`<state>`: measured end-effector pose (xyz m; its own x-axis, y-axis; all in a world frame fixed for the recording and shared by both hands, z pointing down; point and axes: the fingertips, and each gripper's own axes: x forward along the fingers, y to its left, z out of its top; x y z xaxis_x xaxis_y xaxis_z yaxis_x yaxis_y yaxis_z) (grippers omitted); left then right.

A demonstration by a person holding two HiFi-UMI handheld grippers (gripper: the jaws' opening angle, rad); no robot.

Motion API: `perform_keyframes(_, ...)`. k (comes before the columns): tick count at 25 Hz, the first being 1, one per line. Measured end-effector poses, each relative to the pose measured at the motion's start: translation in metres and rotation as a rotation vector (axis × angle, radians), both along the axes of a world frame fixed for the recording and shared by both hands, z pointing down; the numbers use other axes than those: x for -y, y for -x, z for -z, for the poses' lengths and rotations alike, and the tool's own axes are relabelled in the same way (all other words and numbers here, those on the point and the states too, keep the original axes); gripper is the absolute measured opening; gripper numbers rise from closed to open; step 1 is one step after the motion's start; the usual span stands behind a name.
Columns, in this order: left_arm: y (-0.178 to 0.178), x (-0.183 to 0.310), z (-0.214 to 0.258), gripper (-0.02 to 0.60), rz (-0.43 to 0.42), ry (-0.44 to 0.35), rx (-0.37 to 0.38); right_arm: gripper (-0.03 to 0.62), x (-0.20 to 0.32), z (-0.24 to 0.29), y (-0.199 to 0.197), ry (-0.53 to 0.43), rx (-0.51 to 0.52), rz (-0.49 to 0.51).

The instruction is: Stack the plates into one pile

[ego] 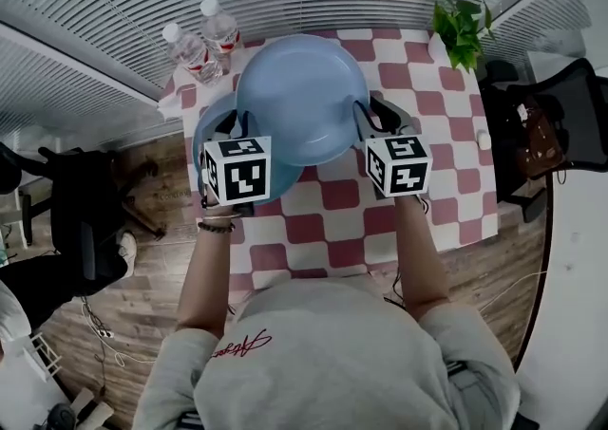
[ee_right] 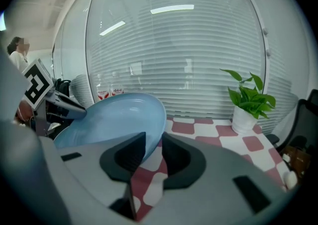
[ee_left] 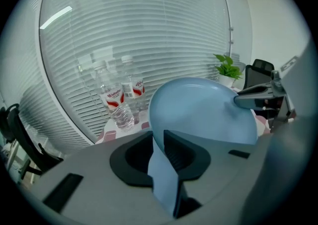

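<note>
A big pale blue plate is lifted above the red-and-white checked table, between my two grippers. My left gripper is shut on its left rim; the left gripper view has the rim pinched between the jaws, with the plate beyond. My right gripper reaches the plate's right rim. The right gripper view shows the rim inside the jaws, with a gap of tablecloth beside it. A second blue plate lies on the table, below and to the left, mostly hidden.
Two water bottles stand at the table's far left corner, and a potted plant stands at the far right. A black chair is off the right side, another off the left. Window blinds run behind the table.
</note>
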<state>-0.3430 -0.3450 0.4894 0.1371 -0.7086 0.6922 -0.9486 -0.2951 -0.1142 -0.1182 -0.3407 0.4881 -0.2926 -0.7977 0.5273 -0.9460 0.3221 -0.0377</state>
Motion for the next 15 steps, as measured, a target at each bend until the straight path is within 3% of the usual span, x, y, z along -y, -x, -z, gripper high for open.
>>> perform_keyframes(15, 0.069, -0.044, -0.017, 0.078, 0.115, 0.04, -0.041, 0.103, -0.015, -0.004, 0.069, 0.006, -0.018, 0.099)
